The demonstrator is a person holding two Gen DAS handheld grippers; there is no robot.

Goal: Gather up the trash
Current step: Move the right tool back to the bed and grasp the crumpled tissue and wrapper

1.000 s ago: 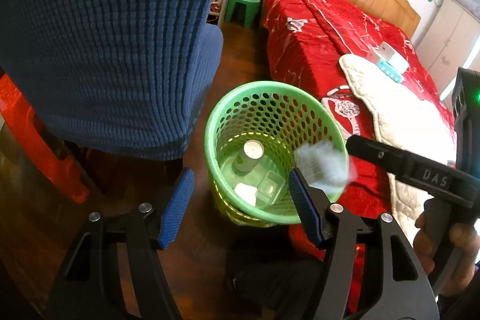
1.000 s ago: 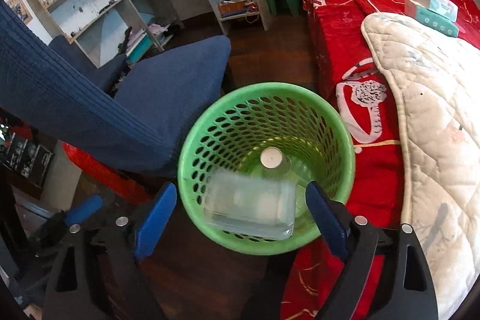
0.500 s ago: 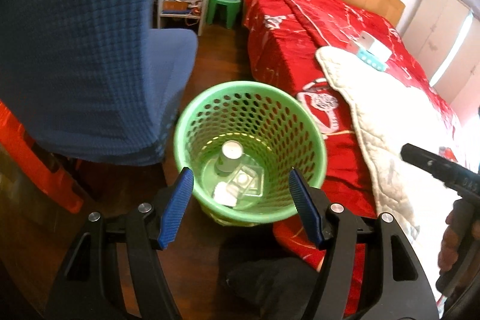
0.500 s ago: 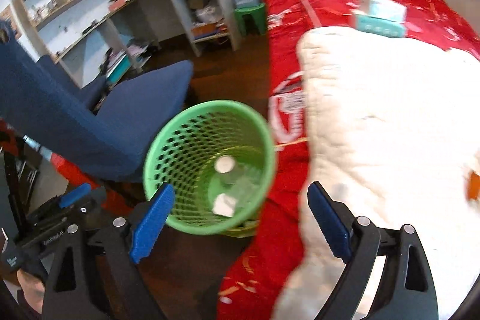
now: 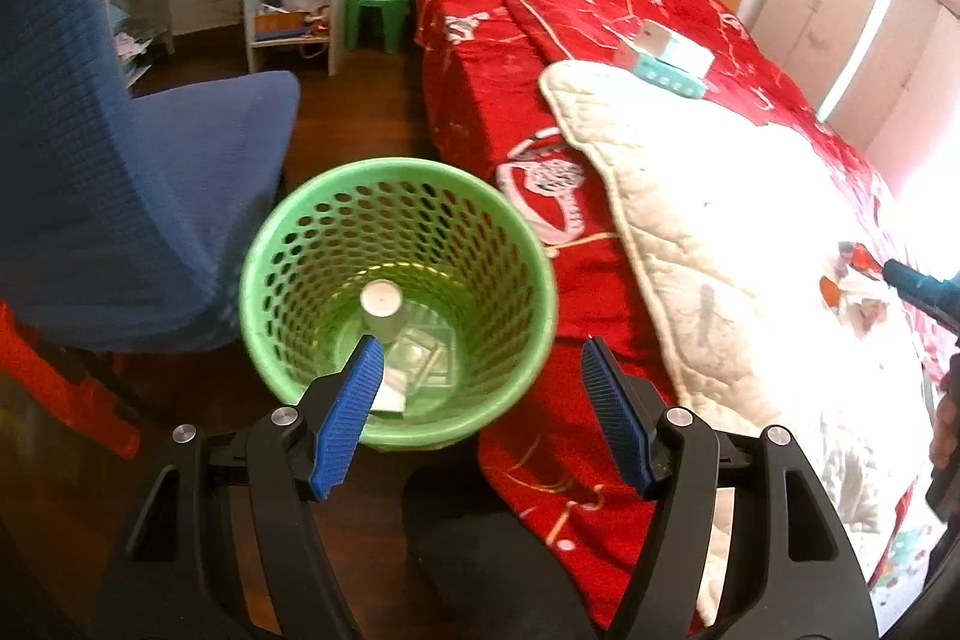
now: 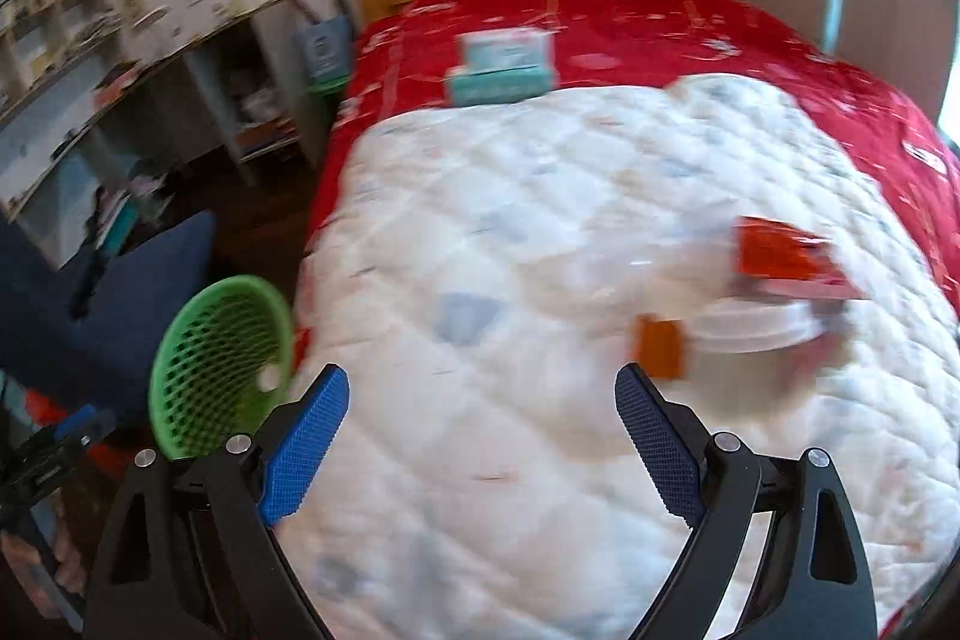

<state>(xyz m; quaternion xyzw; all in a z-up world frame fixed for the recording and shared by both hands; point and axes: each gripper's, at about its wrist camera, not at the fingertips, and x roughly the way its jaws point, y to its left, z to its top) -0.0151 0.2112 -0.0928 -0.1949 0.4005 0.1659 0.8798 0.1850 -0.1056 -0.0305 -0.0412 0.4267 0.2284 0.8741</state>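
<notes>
- Blue pads of the right gripper (image 6: 483,430) stand wide apart with nothing between them, over the near part of the white quilt (image 6: 540,460).
- Ahead and to the right of that gripper, toward the quilt's right edge, lies the next trash: a white tub (image 6: 750,334) with a red wrapper (image 6: 780,256) just behind it and an orange scrap (image 6: 657,346) at its near left side. Blur hides whether these touch.
- The tub looks wider than tall, its broad side running roughly left to right, so the open jaws would likely have to swing right to straddle it.
- The right gripper is much the nearer one to this pile; in the left wrist view its blue tip shows right beside the red wrapper at the quilt's far right edge.
- The left gripper (image 5: 480,412) is also empty, jaws parted and just widened a little, held above the green bin (image 5: 528,340).
- The bin stands on the floor against the bed's (image 5: 570,40) left side, between it and the blue chair (image 5: 120,160). A white-capped bottle (image 5: 381,301) and clear plastic packaging (image 5: 420,358) lie at its bottom.
- Farther up the bed, at the quilt's far edge, sit two boxes (image 6: 504,70); whether they count as trash I cannot tell.
</notes>
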